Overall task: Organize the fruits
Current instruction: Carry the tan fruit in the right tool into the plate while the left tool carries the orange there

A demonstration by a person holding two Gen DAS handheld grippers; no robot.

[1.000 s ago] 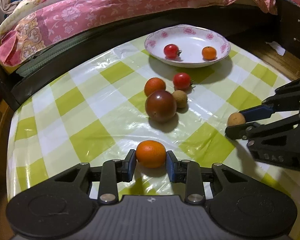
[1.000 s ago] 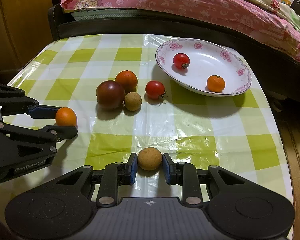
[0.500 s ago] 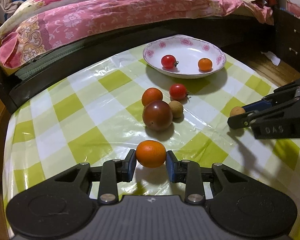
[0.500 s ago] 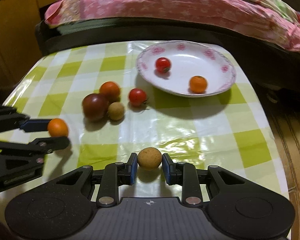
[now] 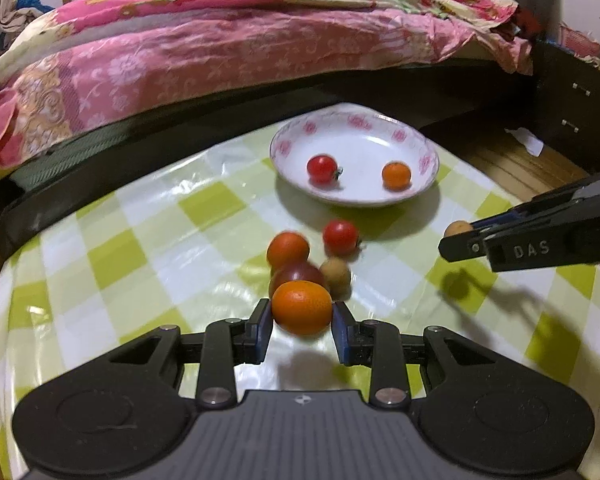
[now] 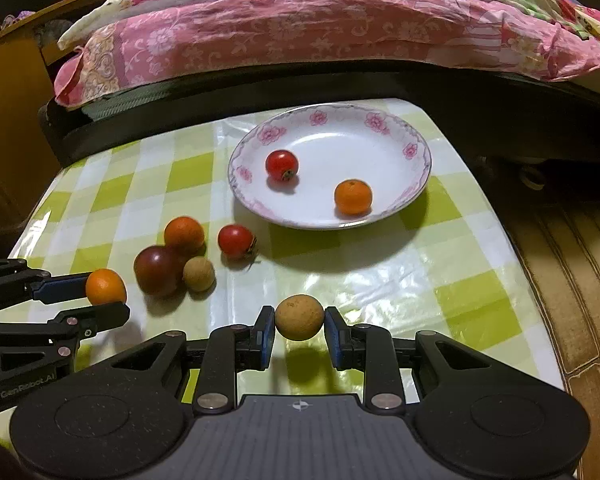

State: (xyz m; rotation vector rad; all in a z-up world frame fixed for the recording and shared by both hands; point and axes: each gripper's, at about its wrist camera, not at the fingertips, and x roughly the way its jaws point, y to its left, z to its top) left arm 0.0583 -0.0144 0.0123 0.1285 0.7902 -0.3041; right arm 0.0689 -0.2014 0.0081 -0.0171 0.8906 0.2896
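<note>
My left gripper [image 5: 301, 326] is shut on a small orange [image 5: 302, 307] and holds it above the checked tablecloth. My right gripper [image 6: 299, 332] is shut on a brown longan [image 6: 299, 317], also lifted off the cloth. A white flowered plate [image 6: 380, 136] at the far side holds a red cherry tomato [image 6: 282, 164] and a small orange [image 6: 353, 197]. On the cloth between lie an orange [image 6: 184, 235], a dark purple tomato [image 6: 158, 270], a second longan [image 6: 198, 274] and a red cherry tomato [image 6: 235, 240]. In the left wrist view the plate [image 5: 292, 142] shows ahead.
The table [image 6: 460, 288] is covered in a shiny green and white checked cloth. A bed with a pink quilt [image 6: 300, 28] runs along the far edge. The wooden floor [image 6: 572, 264] drops away at the right. A wooden cabinet [image 6: 8, 128] stands at the left.
Both grippers have risen from the cloth with their fruit and moved forward toward the plate. The fruit on the table and in the plate has not moved.
</note>
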